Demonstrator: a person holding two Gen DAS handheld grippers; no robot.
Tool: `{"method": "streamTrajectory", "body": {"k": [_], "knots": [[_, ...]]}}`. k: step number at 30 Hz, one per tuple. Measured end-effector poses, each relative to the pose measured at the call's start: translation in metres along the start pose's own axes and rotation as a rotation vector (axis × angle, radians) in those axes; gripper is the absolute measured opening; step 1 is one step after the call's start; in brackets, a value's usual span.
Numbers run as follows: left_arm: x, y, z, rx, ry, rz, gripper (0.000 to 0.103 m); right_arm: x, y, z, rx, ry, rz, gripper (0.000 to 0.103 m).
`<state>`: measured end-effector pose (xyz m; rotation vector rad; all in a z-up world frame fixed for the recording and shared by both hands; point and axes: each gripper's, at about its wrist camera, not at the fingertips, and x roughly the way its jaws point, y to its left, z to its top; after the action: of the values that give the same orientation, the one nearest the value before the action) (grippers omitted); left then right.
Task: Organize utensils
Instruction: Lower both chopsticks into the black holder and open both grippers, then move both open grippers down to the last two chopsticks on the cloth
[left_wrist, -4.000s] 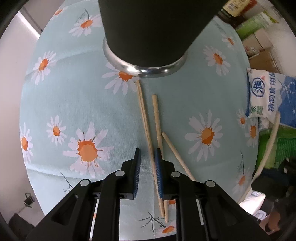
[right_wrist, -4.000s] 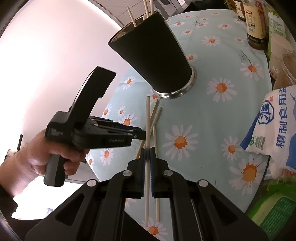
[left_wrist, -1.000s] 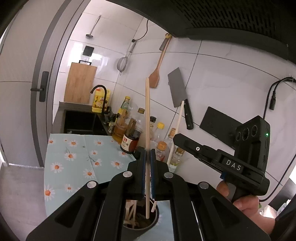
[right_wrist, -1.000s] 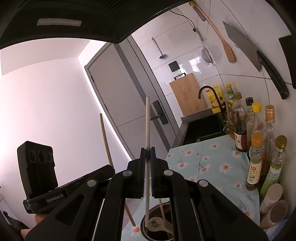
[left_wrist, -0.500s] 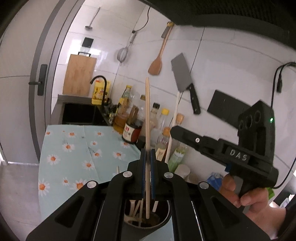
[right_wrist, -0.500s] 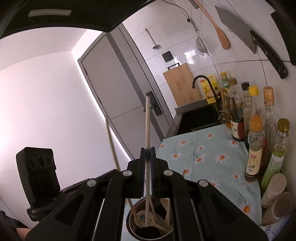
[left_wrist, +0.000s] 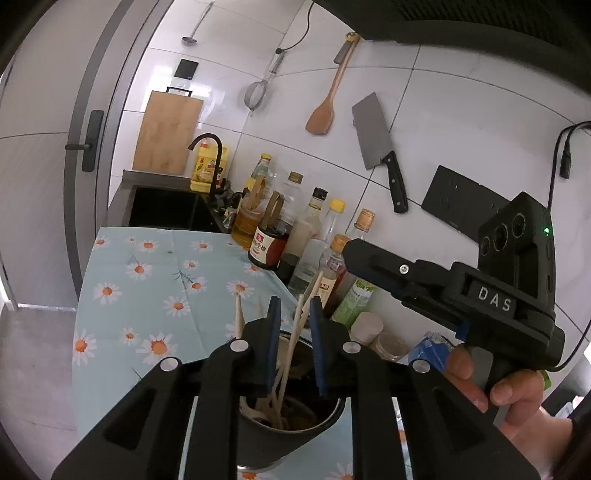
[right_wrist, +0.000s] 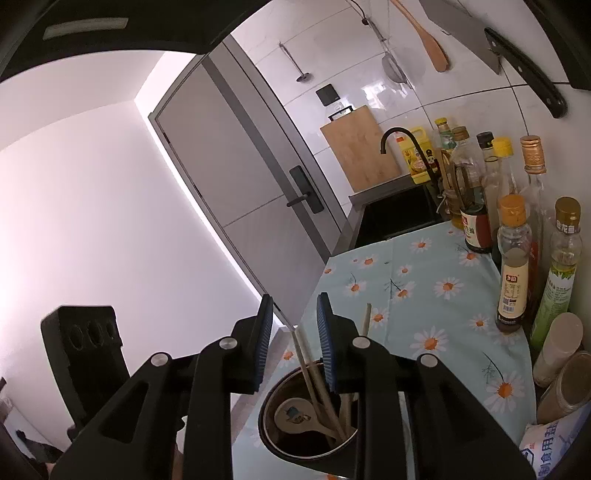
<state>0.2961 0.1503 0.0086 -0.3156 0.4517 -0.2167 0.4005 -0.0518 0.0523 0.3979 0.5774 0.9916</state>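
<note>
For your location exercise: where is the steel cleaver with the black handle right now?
In the left wrist view, the steel cleaver hangs on the white tiled wall, right of the wooden spatula, above the bottles.

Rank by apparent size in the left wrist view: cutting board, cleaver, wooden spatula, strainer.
Largest to smallest:
1. Cutting board
2. Cleaver and wooden spatula, too alike to separate
3. Strainer
All hang on or lean against the far wall, so nearness hardly skews this.

White tiled wall (left_wrist: 424, 96), grey door (right_wrist: 258, 206) (black handle), daisy-print tablecloth (left_wrist: 147, 295), black sink (left_wrist: 166, 212).

Bright, sharp daylight views; heavy fisheye bending, dark corners.
</note>
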Motion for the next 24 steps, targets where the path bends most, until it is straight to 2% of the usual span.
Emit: {"method": "streamTrajectory", "body": {"k": [6, 8, 12, 14, 19, 20, 24], "knots": [[-0.004, -0.001, 0.000, 0.000, 0.001, 0.007, 0.015, -0.006, 0.004, 0.001, -0.001, -0.003, -0.004, 0.027], [-0.008, -0.002, 0.000, -0.006, 0.001, 0.010, 0.015, -0.010, 0.004, 0.001, 0.010, -0.005, -0.009, 0.037], [-0.019, -0.005, 0.003, -0.022, -0.013, 0.023, 0.015, -0.023, 0.010, 0.003, 0.003, 0.006, -0.025, 0.041], [-0.028, -0.010, 0.004, -0.019, -0.022, 0.032, 0.015, -0.030, 0.013, 0.005, -0.011, 0.024, -0.043, 0.050], [-0.047, -0.021, 0.004, -0.026, -0.022, 0.045, 0.015, -0.047, 0.022, 0.006, -0.084, 0.077, -0.123, 0.055], [-0.051, -0.024, 0.002, -0.029, -0.014, 0.049, 0.018, -0.049, 0.022, 0.005, -0.094, 0.099, -0.138, 0.056], [-0.060, -0.029, -0.006, -0.041, 0.014, 0.067, 0.022, -0.053, 0.021, -0.005, -0.102, 0.172, -0.145, 0.056]]}}
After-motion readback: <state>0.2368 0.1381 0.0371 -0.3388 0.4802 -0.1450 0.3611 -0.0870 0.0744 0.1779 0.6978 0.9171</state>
